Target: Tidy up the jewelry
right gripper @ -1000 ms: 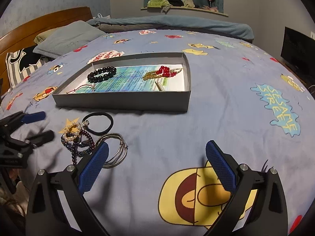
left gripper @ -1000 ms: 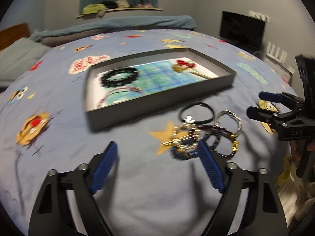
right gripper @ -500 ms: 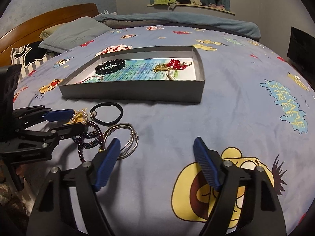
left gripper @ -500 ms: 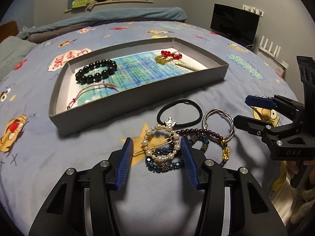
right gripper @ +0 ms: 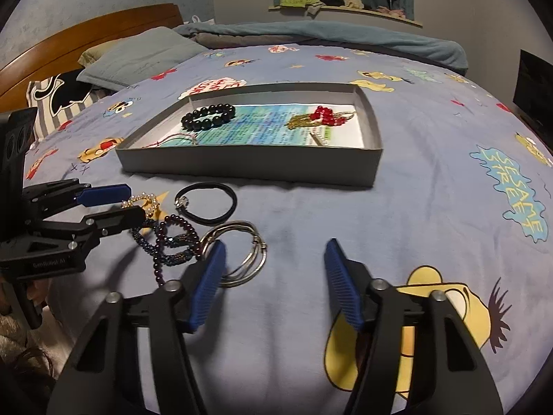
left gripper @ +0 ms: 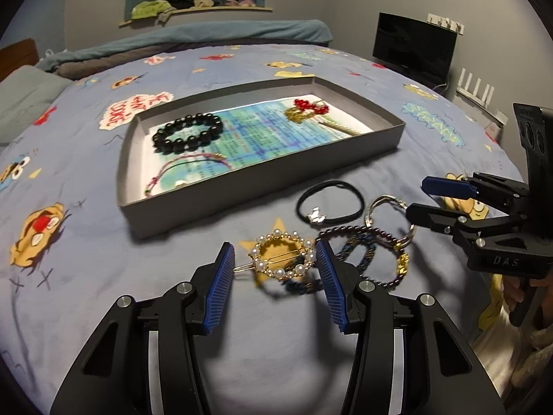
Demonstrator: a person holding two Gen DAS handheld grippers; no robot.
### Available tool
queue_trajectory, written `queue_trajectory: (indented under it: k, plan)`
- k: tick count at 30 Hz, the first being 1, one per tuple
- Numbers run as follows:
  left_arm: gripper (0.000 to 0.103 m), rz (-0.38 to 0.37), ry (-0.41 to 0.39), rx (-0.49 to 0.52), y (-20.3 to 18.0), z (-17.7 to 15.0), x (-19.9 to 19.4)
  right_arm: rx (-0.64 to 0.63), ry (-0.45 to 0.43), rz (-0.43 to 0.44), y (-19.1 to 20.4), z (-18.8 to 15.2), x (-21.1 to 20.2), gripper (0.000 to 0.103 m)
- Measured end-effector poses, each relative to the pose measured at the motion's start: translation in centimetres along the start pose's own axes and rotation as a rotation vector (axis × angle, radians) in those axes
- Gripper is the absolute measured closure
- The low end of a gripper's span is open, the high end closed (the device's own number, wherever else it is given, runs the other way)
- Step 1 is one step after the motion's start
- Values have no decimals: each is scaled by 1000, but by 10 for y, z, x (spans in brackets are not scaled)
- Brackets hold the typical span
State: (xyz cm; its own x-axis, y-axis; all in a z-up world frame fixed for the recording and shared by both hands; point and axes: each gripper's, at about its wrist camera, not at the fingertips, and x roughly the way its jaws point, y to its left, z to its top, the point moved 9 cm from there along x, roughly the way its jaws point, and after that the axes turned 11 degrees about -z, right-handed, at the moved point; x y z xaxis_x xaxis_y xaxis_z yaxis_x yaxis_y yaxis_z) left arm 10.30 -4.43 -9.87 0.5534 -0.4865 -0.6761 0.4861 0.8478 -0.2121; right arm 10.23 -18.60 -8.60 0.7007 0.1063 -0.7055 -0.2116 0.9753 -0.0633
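Observation:
My left gripper [left gripper: 274, 269] is shut on a gold hair clip ringed with pearls [left gripper: 283, 259], its blue pads against the ring's right side and the pin's tip. Just right of it lie a blue bead bracelet [left gripper: 363, 259], a dark purple bead bracelet [left gripper: 359, 230], silver bangles [left gripper: 371, 207] and a black hair tie [left gripper: 331, 182]. My right gripper [right gripper: 274, 269] hovers open over the sheet and its jaws are closing. The silver bangles [right gripper: 255, 242] lie partly between them beside the left pad, untouched. Behind stands the grey tray [left gripper: 262, 180].
The tray holds a black bead bracelet [left gripper: 188, 135], a red and gold piece [left gripper: 306, 109] and a thin cord bracelet [left gripper: 186, 169]. All of this sits on a blue cartoon-print bedsheet [right gripper: 432, 190]. Pillows [right gripper: 138, 58] lie at the headboard and a dark screen [left gripper: 414, 45] stands at the right.
Both grippers' jaws have narrowed. The left one has closed around the pearl hair clip, which now sits apart from the blue bracelet. The right one has edged toward the bangles.

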Motion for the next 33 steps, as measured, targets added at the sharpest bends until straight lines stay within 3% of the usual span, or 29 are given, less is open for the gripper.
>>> queue_trajectory:
  k: [6,8,10,15,19,26,30,33]
  plan:
    - [52,10,1,-27,12,-8,-7,-28,20,15,10,-1,5,65]
    - [52,8,4,-32,16,-9,-7,-33,34,13,13,-2,9,71]
    - [52,8,6,-34,18,-10,-6,-41,53,19,16,-5,15,83]
    - [52,9,27,-5,16,-13,-3,-35,53,18,14,-6,17,93]
    - [40,14,9,8,15,-10,-6,-8,21,14,6,1,10,94]
    - [38,11,2,78,4,-3,-4,24,-20,-6,-9,11,0,95]
    - [55,9,49,77,7,-11,6,29,-16,-14,-13,10,1,95]
    - [59,-6,50,67,8,-14,5,23,3,-17,-13,5,5,95]
